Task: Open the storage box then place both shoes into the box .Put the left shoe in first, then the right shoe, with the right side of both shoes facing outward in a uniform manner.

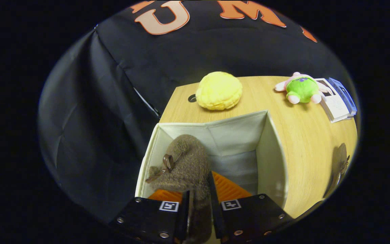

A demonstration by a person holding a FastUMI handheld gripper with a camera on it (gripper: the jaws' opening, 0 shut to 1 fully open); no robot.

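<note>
While the hand-held gripper (198, 200) clamps its two fingers on the heel end of a fuzzy brown shoe (183, 162), that shoe hangs inside the open storage box (273, 149), against its left wall, toe pointing away and its small brown bow up. On the tabletop (310, 135) beyond the box lie a yellow plush (219, 90), a green plush toy (301, 88) and a booklet (339, 100). A second brown shoe (340, 166) sits to the box's right.

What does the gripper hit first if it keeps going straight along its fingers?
Likely the storage box: the gripper, shut on the brown shoe, points down into it, so the shoe's toe meets the floor or far wall; depth unclear.
</note>
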